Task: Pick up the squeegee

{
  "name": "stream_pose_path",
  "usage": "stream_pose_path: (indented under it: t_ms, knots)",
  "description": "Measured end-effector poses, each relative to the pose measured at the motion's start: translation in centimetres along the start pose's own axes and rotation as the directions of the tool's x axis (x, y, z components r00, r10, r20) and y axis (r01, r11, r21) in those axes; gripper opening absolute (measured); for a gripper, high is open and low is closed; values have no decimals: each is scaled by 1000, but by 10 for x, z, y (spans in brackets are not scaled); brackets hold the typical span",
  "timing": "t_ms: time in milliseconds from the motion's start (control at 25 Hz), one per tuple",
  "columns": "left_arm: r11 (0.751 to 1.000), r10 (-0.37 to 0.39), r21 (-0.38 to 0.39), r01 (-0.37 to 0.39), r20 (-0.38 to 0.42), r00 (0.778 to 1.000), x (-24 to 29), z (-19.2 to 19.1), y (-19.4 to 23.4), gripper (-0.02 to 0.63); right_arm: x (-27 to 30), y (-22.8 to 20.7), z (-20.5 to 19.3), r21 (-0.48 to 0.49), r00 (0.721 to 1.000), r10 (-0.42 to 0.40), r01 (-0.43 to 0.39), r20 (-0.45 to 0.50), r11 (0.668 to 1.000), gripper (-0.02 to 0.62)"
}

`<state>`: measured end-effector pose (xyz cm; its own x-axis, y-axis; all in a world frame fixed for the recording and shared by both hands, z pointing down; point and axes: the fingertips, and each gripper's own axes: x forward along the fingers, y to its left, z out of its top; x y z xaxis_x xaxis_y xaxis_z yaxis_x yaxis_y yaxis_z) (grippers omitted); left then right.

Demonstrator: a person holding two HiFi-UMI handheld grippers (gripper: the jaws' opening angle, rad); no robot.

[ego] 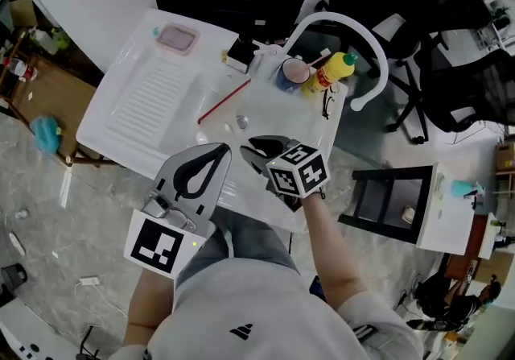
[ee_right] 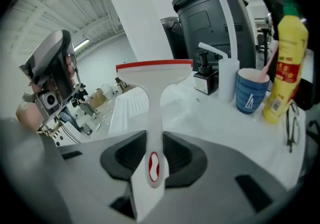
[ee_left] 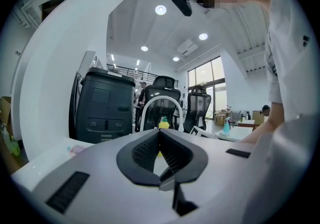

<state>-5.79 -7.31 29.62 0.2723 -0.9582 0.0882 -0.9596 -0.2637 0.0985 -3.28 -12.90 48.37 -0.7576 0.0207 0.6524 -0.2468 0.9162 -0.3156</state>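
right tool [ee_right: 155, 143]: my jaws clamp the handle of the white plastic squeegee with red blade [ee_right: 156, 75], blade held out over the white table [ee_right: 200, 113] | left tool [ee_left: 160, 137]: my jaws closed together, nothing between

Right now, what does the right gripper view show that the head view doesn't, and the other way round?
Only the right gripper view: the right gripper with its jaws clamped on the white handle of the squeegee, and the red oval mark on that handle.
Only the head view: the pink dish at the far corner of the drainboard, the black shelf unit and the person's grey shirt.
Both: the squeegee's red blade edge, the yellow bottle, the blue cup and the arched white faucet.
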Motion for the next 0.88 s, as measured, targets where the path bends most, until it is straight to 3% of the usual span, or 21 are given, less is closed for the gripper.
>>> stream_pose_path:
  t_ms: [440, 880]
  knots:
    - [991, -129, 25, 129, 9, 992, -3, 6, -21, 9, -40, 19, 20, 65, 981, -95, 85, 169, 994, 114]
    - [971, -236, 44, 235, 5, 972, 0, 6, -42, 9, -85, 31, 40, 117, 924, -180, 149, 337, 982, 114]
